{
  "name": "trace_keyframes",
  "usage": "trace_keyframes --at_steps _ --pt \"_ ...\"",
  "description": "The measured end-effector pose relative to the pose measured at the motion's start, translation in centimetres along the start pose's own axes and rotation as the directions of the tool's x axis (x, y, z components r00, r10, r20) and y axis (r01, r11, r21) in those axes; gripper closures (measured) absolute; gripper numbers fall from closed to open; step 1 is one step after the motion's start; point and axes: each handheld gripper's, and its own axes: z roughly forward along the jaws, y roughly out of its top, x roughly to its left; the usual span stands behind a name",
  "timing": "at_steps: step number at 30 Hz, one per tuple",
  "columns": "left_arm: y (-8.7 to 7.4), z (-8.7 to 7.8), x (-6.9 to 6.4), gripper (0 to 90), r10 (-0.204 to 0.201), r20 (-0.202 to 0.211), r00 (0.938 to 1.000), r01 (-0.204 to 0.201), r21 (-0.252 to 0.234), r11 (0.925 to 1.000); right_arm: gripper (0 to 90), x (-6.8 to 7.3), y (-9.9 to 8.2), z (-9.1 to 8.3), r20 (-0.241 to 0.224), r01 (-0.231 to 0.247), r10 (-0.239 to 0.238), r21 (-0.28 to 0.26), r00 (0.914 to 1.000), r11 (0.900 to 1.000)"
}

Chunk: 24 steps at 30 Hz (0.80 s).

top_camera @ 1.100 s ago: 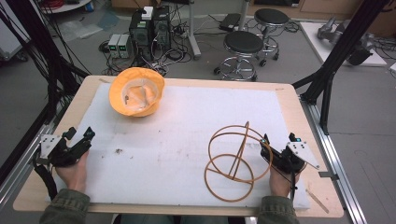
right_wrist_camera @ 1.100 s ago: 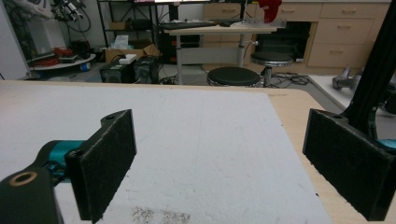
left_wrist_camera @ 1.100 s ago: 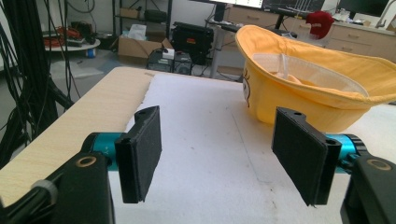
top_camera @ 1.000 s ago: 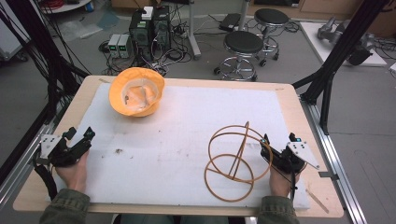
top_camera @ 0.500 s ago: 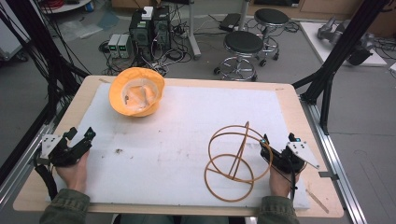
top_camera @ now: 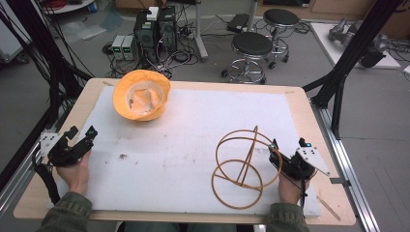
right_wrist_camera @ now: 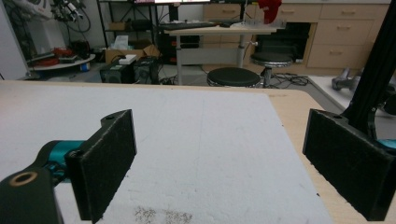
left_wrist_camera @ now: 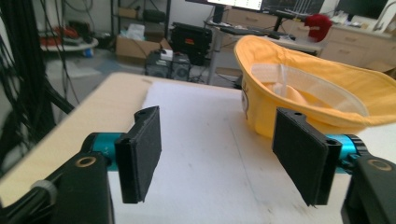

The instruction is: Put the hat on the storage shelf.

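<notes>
Change since earlier frames: none visible; both grippers static. Left gripper (top_camera: 80, 140) at table's 8 o'clock, jaws wide apart, empty. Right gripper (top_camera: 276, 155) at 4 o'clock, likewise spread, beside wire hoop frame (top_camera: 241, 166). Yellow hat (top_camera: 141, 94) at 11 o'clock, untouched. Judgement: work not begun.

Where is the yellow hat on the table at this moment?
In the high view the yellow hat lies upside down at the far left of the white mat, ahead of the left gripper; the wooden ring frame stands opposite, near right.
</notes>
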Motion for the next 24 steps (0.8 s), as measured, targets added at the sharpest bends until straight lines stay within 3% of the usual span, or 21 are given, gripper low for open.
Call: trace_keyframes --at_steps 1,4,5,7,9,10,14,20,24 --pt "0.7 0.2 -0.2 33.4 0.031 -0.001 0.9995 -0.031 -0.020 0.9993 8.4 -0.1 0.0 -0.1 -0.009 -0.011 0.011 -0.008 0.9999 0.9999" --pt "1.6 0.8 -0.6 34.5 0.047 0.026 0.9986 -0.046 -0.028 0.9985 8.4 -0.1 0.1 -0.2 -0.022 -0.044 0.043 -0.021 0.9988 0.9988" --pt "1.6 0.8 -0.6 34.4 0.047 0.026 0.9986 -0.046 -0.028 0.9985 8.4 -0.1 0.1 -0.2 -0.022 -0.044 0.043 -0.021 0.9988 0.9988" --pt "2.7 1.5 -0.8 33.1 0.052 0.063 0.9967 -0.051 -0.021 0.9985 8.4 -0.2 0.1 -0.2 -0.021 -0.035 0.035 -0.018 0.9992 0.9992" --pt "3.2 1.9 -0.9 32.0 0.056 0.072 0.9958 -0.056 -0.012 0.9984 8.4 -0.2 0.1 -0.1 -0.027 -0.035 0.035 -0.017 0.9990 0.9992" --pt "3.9 2.4 -0.8 31.9 0.080 0.074 0.9941 -0.080 -0.004 0.9968 8.4 -0.1 0.1 -0.1 -0.031 -0.037 0.036 -0.018 0.9989 0.9991" --pt "5.4 3.6 -0.9 31.5 0.088 0.076 0.9932 -0.089 0.008 0.9960 8.4 0.0 0.1 -0.1 -0.042 -0.031 0.030 -0.020 0.9987 0.9993" --pt "6.0 5.2 -1.3 31.7 0.106 0.061 0.9924 -0.107 0.008 0.9942 8.4 -0.1 0.1 -0.1 -0.046 -0.033 0.032 -0.017 0.9985 0.9993" --pt "6.4 7.0 -1.1 35.9 0.094 0.083 0.9921 -0.097 0.041 0.9944 8.4 -0.2 0.1 0.0 -0.045 -0.032 0.032 -0.017 0.9985 0.9993"
